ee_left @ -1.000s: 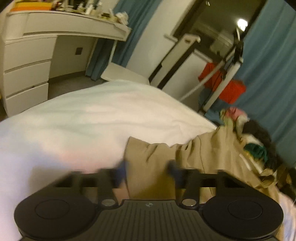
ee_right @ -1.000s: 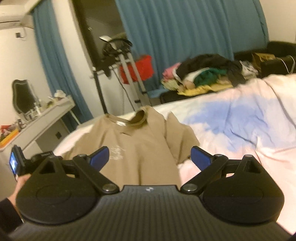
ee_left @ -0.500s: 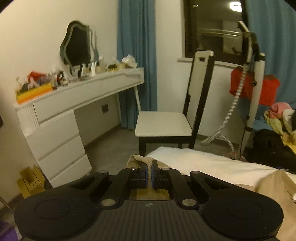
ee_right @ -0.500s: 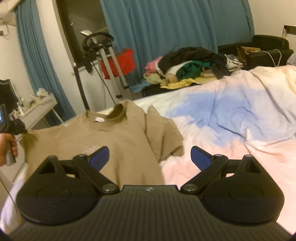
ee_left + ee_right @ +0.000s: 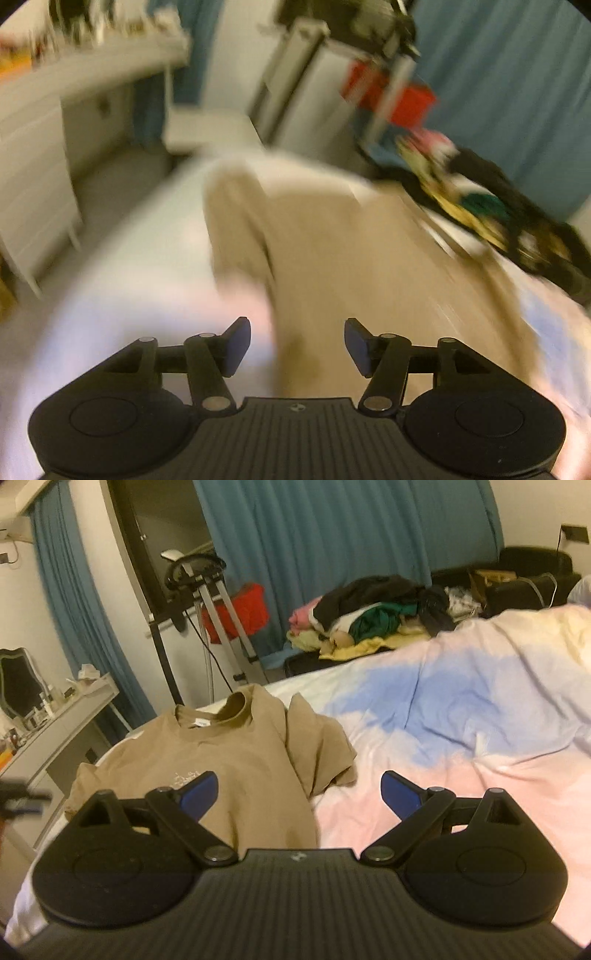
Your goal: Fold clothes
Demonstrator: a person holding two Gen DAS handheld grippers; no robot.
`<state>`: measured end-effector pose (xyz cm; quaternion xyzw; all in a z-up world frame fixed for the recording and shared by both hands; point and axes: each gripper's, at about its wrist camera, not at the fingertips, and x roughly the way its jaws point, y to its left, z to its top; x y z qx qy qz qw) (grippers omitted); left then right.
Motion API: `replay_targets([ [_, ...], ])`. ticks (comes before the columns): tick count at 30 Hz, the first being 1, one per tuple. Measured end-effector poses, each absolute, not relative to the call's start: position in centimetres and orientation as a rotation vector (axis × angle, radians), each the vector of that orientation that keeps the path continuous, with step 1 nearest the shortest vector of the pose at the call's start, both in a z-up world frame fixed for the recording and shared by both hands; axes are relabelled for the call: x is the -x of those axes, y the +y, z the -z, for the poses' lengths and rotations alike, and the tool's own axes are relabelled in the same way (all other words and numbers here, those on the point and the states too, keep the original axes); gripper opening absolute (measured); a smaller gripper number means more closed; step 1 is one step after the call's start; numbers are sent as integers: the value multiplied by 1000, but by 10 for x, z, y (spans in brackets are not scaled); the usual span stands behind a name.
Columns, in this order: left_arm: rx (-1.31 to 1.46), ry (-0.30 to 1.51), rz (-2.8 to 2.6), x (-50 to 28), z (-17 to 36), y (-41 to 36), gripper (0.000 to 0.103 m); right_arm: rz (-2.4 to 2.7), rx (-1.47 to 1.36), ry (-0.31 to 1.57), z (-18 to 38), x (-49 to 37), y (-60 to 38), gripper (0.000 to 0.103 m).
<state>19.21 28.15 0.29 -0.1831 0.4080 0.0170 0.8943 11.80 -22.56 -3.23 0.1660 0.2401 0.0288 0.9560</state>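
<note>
Motion blur smears everything ahead of the left hand-held gripper point(image 5: 297, 345). The right hand-held gripper point(image 5: 299, 795) hides the tan shirt's point(image 5: 236, 760) hem.

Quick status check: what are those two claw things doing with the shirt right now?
Left gripper fingers opening, nothing between them. Right gripper open, empty, above the tan T-shirt. Shirt lies spread on the bed, unfolded. Nothing in the way.

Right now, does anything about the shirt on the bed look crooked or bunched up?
Yes. The tan shirt lies mostly flat, but its sleeve nearest the blue patch of bedding is bunched with creases rather than spread out.
</note>
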Motion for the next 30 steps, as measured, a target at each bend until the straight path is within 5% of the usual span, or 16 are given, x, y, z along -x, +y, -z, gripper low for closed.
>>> replay_targets([
  [11,289,1155,-33,-49,52,234,50,34,-393,476,16,-85,-207,96],
  [14,239,1174,-42,-39,54,229,36,35,-436,499,23,-74,-202,96],
  [16,215,1174,-43,-38,50,228,4,20,-433,518,30,-67,-194,96],
  [26,165,1148,-179,-16,17,258,2,-47,-330,464,34,-58,-179,96],
  [30,170,1091,-176,-10,4,242,15,-73,-345,408,28,-60,-183,96],
])
